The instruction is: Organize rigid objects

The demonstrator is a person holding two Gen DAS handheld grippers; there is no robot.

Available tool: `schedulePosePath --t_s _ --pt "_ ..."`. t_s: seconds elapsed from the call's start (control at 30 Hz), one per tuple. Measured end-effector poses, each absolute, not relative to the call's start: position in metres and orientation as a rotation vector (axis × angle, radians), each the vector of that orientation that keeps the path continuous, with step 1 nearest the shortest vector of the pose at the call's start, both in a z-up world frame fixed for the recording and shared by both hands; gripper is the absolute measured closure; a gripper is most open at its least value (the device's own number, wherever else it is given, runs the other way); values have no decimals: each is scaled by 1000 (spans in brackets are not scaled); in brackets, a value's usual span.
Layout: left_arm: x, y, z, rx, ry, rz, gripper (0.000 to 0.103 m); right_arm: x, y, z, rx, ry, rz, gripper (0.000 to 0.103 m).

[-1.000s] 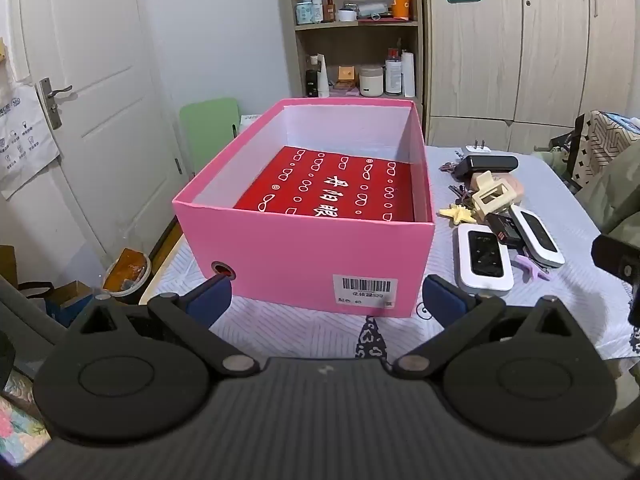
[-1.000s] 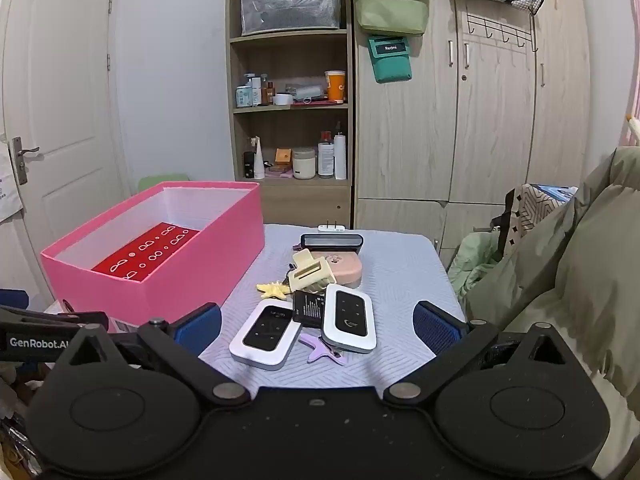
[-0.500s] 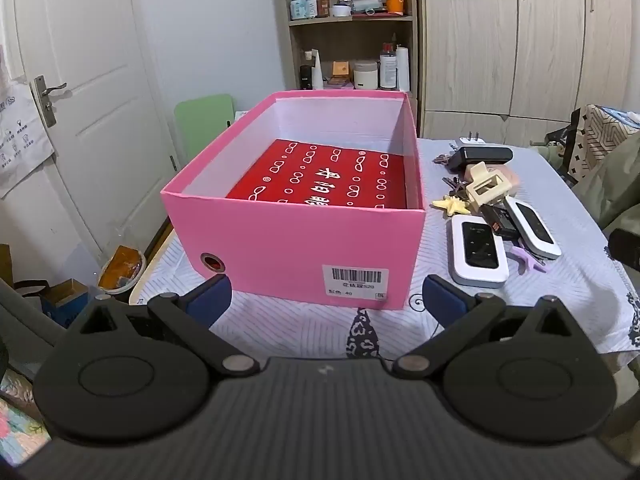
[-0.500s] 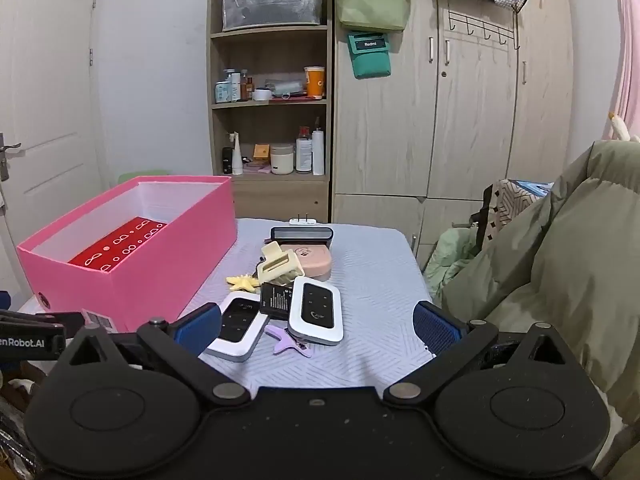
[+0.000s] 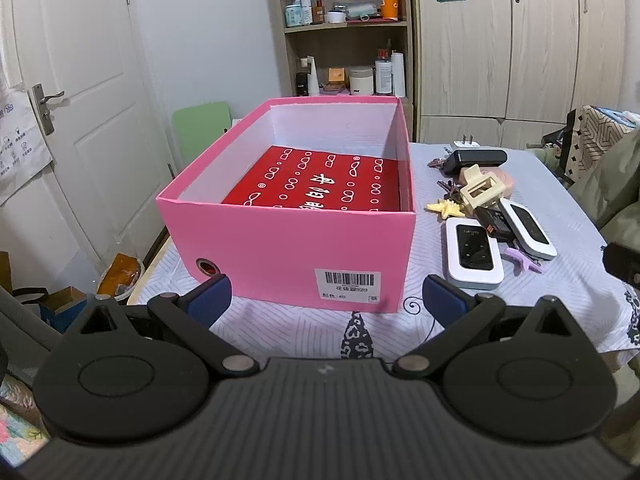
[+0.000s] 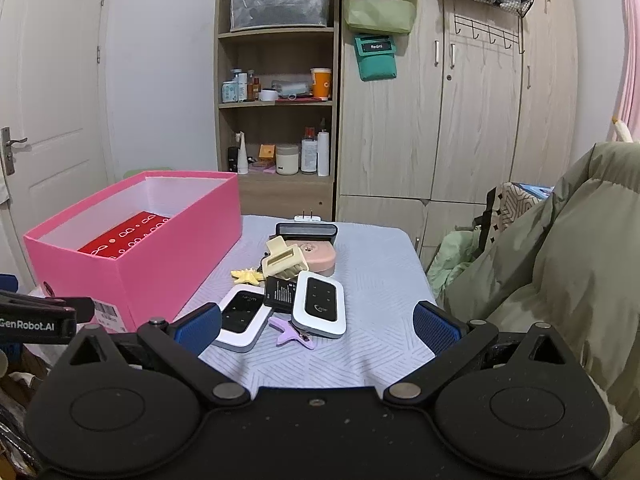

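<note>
A pink box [image 5: 288, 248] is seen standing open on the table [image 5: 560, 288], with a red printed sheet [image 5: 320, 184] lying flat on its floor and a barcode label [image 5: 350, 284] stuck on its near wall. Just to the right of the box a heap of small rigid things is gathered: two white pocket devices with black faces [image 6: 320, 304] [image 6: 242, 316], a black card [image 6: 281, 294] lying between them, a purple clip [image 6: 290, 334] at the near edge, a cream hair claw [image 6: 284, 260], a yellow star-shaped piece [image 6: 246, 276], a pink case [image 6: 318, 258], a long black case [image 6: 306, 232] and a white plug [image 6: 308, 218] at the far end.

The left gripper [image 5: 326, 298] is held wide open before the near wall of the box, nothing being gripped or touched. The right gripper [image 6: 316, 326] is likewise spread wide, low before the heap; its blue left fingertip [image 6: 198, 328] overlaps the nearer white device in view, but contact cannot be told.
</note>
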State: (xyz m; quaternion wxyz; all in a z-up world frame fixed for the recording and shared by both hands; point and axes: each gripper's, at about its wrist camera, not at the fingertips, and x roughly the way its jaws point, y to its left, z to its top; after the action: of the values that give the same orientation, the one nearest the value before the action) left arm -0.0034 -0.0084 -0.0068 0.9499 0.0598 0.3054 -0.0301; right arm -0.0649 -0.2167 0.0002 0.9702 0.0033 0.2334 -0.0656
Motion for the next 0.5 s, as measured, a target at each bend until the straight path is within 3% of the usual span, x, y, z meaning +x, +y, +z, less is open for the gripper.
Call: schedulePosePath --t_s 0.5 --pt "-3 -6 -9 111 614 -60 0 -62 -214 3 12 445 -127 0"
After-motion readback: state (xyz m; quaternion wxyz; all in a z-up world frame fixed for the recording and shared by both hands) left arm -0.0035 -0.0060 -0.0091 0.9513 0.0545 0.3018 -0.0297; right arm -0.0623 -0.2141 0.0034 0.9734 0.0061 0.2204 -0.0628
